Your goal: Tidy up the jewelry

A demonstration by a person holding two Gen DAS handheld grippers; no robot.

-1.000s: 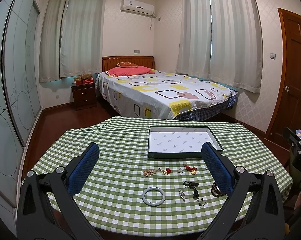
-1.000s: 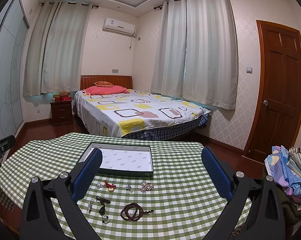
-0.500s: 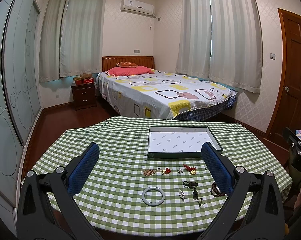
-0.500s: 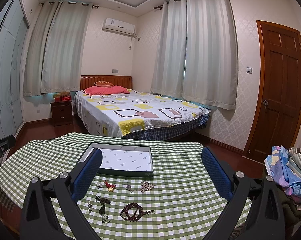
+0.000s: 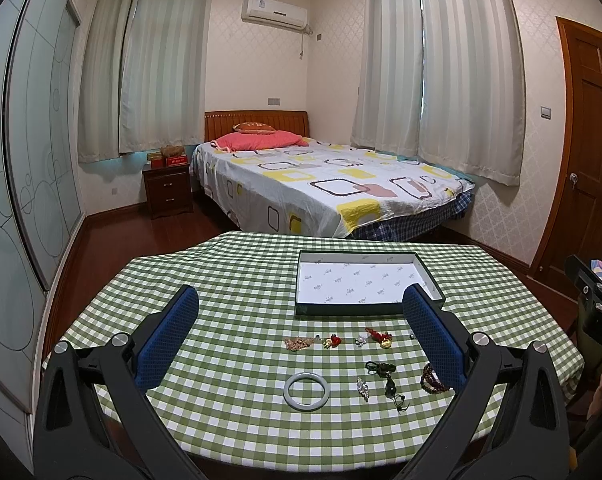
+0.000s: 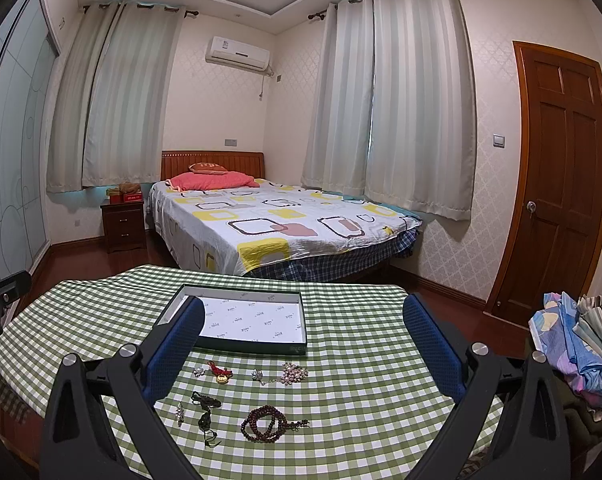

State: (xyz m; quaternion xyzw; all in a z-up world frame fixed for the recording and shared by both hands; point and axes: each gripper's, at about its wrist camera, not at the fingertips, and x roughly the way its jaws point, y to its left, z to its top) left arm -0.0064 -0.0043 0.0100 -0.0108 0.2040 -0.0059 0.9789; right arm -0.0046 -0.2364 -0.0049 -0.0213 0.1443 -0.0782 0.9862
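Blue padded fingers on the left tool stand wide apart with nothing between them, and the right tool is spread just as wide and equally bare; both hang above the near edge of the bench, which wears a green-and-white checked cloth. Below the left tool lies a pale bangle, with a small silvery clip and a dark corded pendant just beside it. Below the right tool sits a coil of dark red wooden prayer beads. Farther out runs a row of small pieces: a red knotted charm with a gold bell and a pearly beaded brooch among them. Beyond that row rests the shallow dark-rimmed box, its white lining holding no jewelry. I'd judge the sorting has not begun and this is the pause before a first pick; next, one tool would need to drop to a piece, likely the bangle or the beads, and pinch low against the cloth. Compared with a second ago, nothing has shifted: tools and jewelry sit the same.
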